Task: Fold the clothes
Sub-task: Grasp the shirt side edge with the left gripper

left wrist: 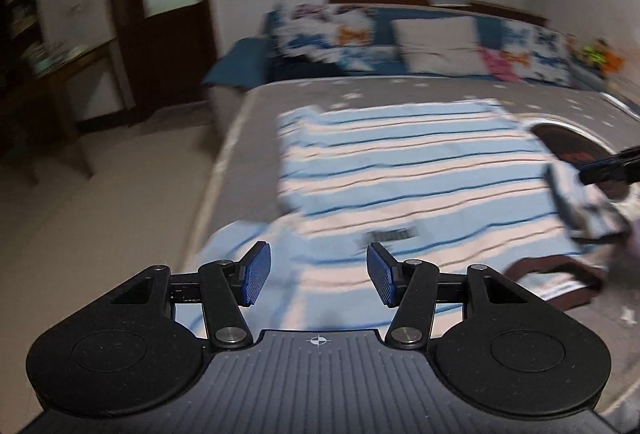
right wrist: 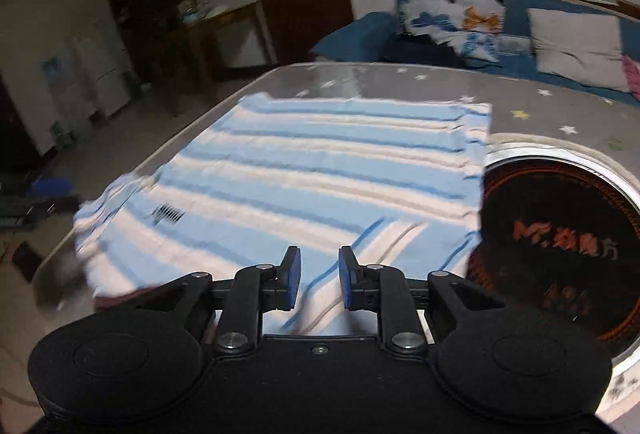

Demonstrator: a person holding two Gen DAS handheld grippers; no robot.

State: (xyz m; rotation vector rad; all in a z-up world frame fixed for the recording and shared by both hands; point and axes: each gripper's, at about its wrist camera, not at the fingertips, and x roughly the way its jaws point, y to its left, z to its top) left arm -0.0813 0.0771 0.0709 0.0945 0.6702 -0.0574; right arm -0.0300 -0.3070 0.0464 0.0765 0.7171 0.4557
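Left wrist view: striped shirt (left wrist: 400, 170) on star-patterned grey table (left wrist: 400, 90), sofa (left wrist: 400, 46) behind; both grippers' fingers apart, empty.

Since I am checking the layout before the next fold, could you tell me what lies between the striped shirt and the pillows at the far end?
Only a bare strip of the grey star-print table cover; the left wrist view shows it between the striped shirt and the pillows.

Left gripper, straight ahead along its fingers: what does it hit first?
Most likely the striped shirt spread on the table. The left gripper is open, with only that fabric between and beyond its fingers. Blur leaves depth unclear.
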